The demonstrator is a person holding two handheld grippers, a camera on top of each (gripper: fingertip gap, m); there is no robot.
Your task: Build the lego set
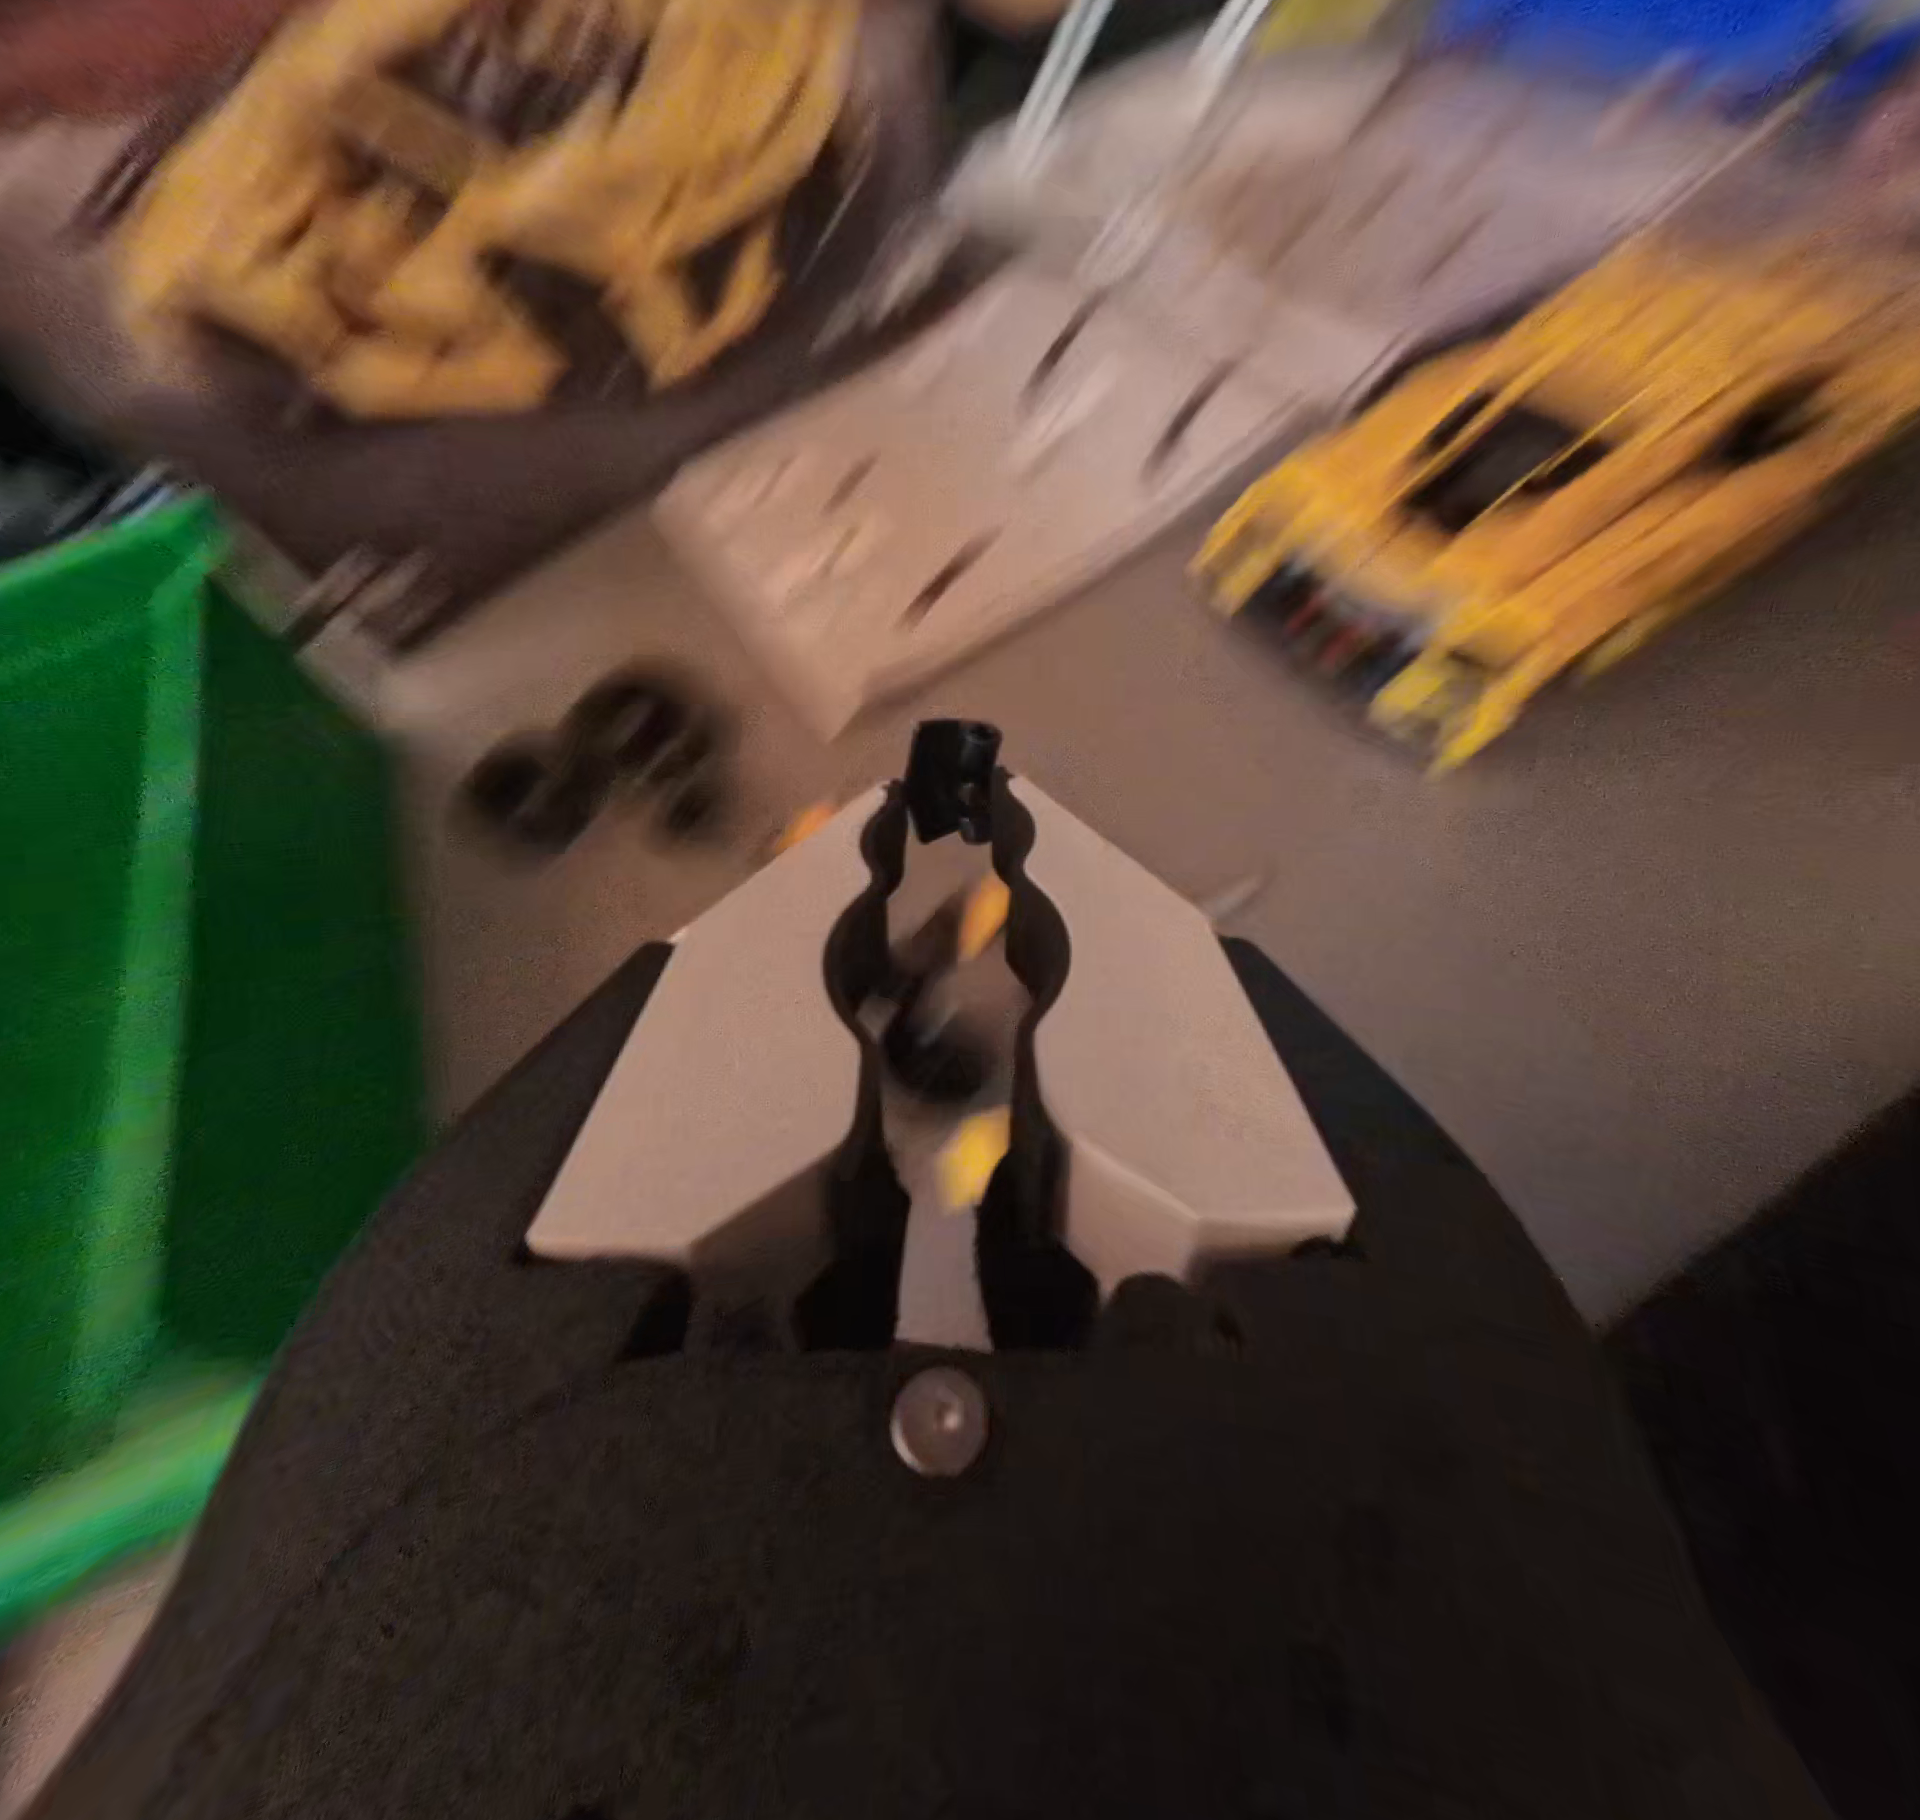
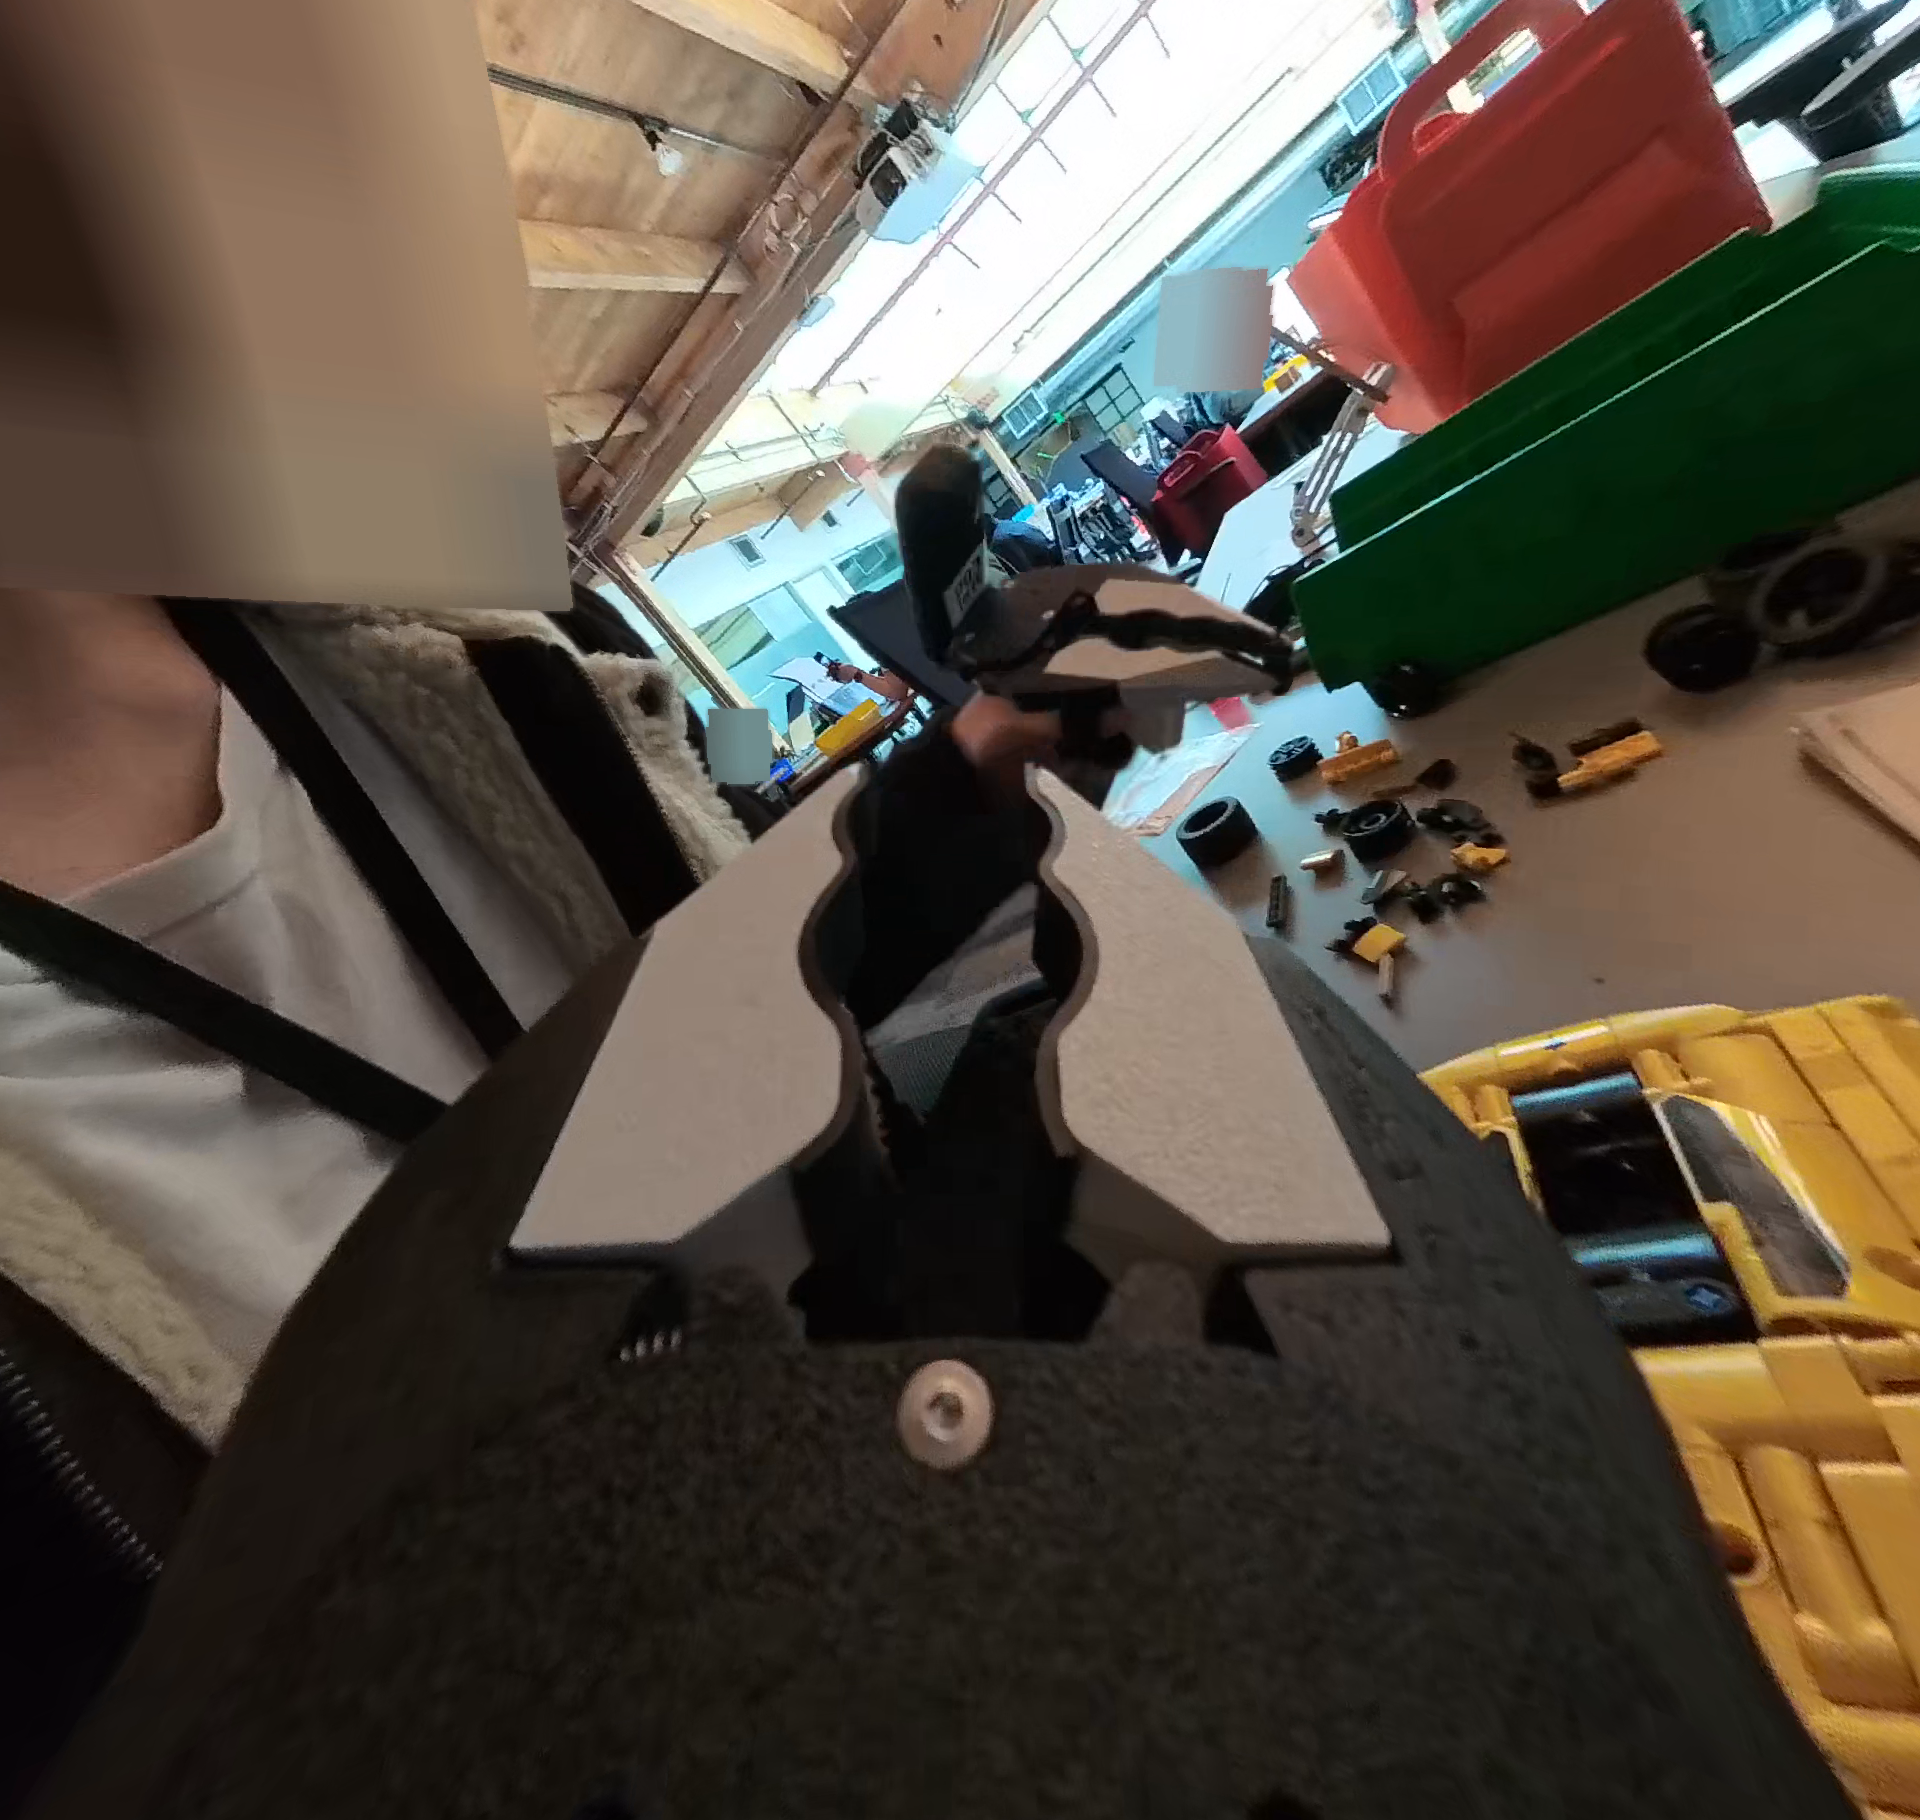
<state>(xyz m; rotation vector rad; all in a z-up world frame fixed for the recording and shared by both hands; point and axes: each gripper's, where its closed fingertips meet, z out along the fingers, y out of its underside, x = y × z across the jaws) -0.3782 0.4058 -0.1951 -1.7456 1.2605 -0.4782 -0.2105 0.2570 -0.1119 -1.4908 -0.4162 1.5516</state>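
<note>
left claw (image 1: 951,802) pinches a small black piece (image 1: 951,778) at frame centre; right claw (image 2: 945,804) gapes empty. likely carrying a part: next, seat it on the yellow car (image 1: 1558,513), upper right.

Left wrist view: rides the left tool (image 1: 951,799), low and close over the bench (image 1: 1455,939), facing the far yellow model (image 1: 1558,513); heavily blurred.
Right wrist view: tilted, facing the person (image 2: 260,939) and ceiling.
Shared: green bin (image 2: 1610,482), loose pieces (image 2: 1382,835), yellow model.
</note>
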